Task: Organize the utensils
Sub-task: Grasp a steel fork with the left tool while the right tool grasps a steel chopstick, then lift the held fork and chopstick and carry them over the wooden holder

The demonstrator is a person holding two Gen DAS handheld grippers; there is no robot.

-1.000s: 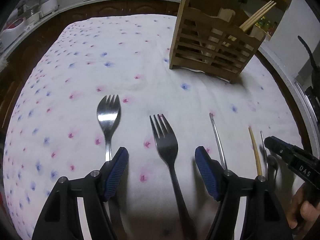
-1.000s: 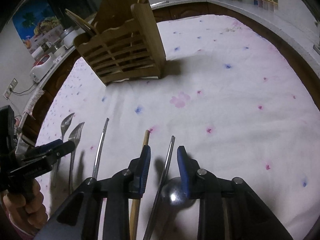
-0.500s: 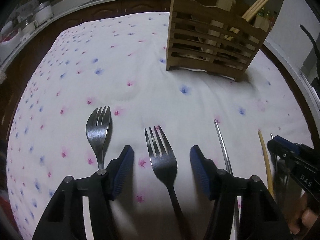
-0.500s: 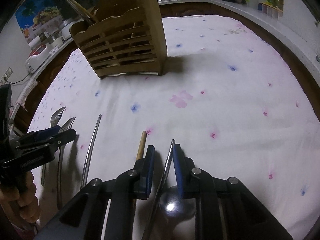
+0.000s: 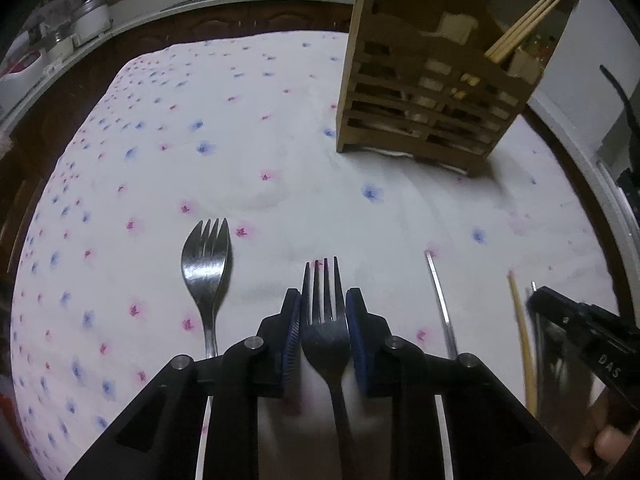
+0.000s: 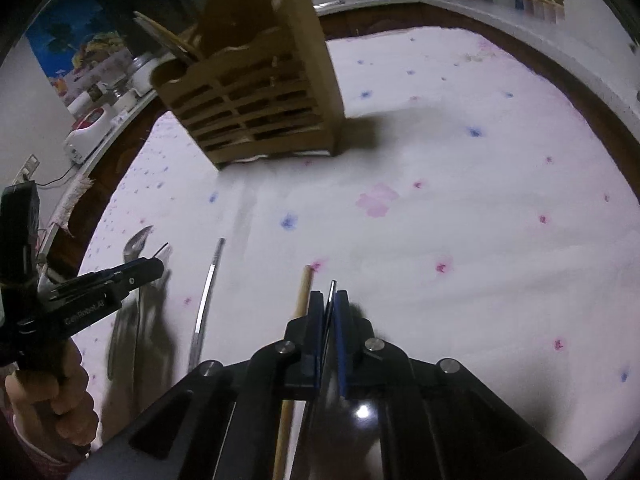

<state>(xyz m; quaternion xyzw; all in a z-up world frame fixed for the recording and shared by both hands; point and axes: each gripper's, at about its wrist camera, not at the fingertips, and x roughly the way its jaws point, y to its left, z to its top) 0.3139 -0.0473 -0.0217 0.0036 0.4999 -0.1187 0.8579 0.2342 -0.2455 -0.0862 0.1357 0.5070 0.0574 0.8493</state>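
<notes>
My left gripper [image 5: 323,300] is shut on a dark metal fork [image 5: 323,280] whose tines point away over the flowered cloth. A shinier fork [image 5: 206,264] lies to its left. My right gripper [image 6: 329,300] is shut on the thin handle of a metal spoon [image 6: 331,294]; its bowl gleams under the jaws. A wooden chopstick [image 6: 303,292] lies just left of it and a metal chopstick [image 6: 208,280] further left. The slatted wooden utensil holder [image 5: 436,92] stands at the back with chopsticks in it.
The table has a white cloth [image 5: 280,152] with pink and blue flowers. A kitchen counter with jars and appliances [image 5: 84,20] runs behind it. The other gripper and hand [image 6: 72,304] show at the left of the right wrist view.
Both grippers have closed: the left pads came together on the dark fork, the right pads on the spoon handle. Both moved slightly forward toward the holder.
</notes>
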